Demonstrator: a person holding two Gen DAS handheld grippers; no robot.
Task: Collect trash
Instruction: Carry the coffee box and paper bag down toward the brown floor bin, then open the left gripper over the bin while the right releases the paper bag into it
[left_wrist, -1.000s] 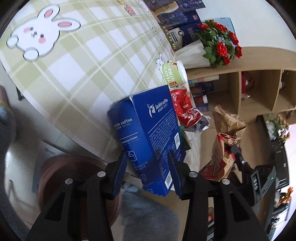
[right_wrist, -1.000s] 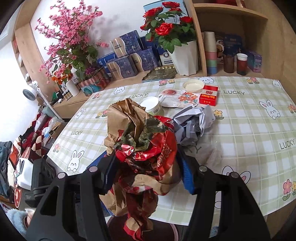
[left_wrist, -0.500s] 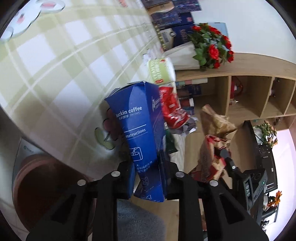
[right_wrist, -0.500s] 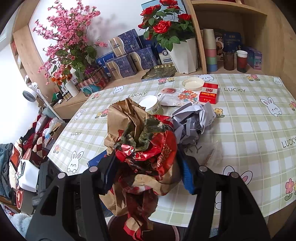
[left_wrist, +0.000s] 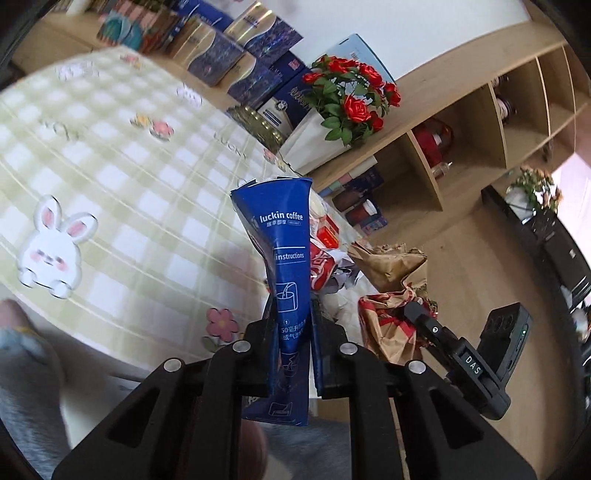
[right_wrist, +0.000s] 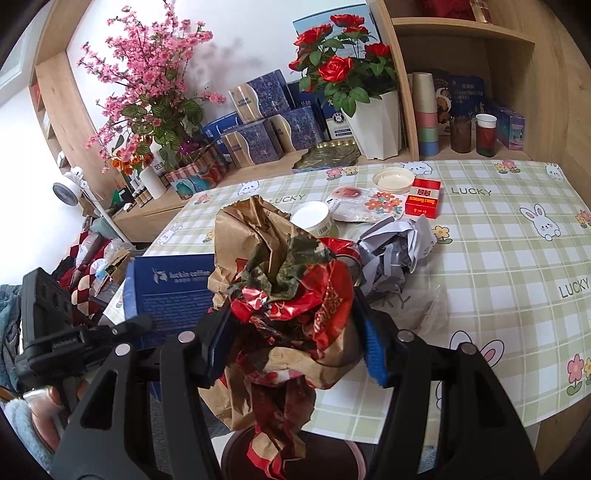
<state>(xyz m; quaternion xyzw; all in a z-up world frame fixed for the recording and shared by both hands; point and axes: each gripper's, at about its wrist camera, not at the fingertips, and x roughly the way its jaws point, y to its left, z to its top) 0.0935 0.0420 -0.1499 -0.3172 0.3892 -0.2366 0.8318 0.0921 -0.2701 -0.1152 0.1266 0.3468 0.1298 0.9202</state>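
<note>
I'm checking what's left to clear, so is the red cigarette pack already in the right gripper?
No, the red cigarette pack lies on the checked tablecloth, while the right gripper holds crumpled brown and red paper.

glossy blue cardboard box (left_wrist: 286, 258), crumpled paper bag (right_wrist: 280, 295), wooden shelf (left_wrist: 461, 122)

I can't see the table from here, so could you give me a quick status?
Left gripper shut on blue coffee box, squashed. Right gripper clamps crumpled paper bag. Nothing blocking.
</note>
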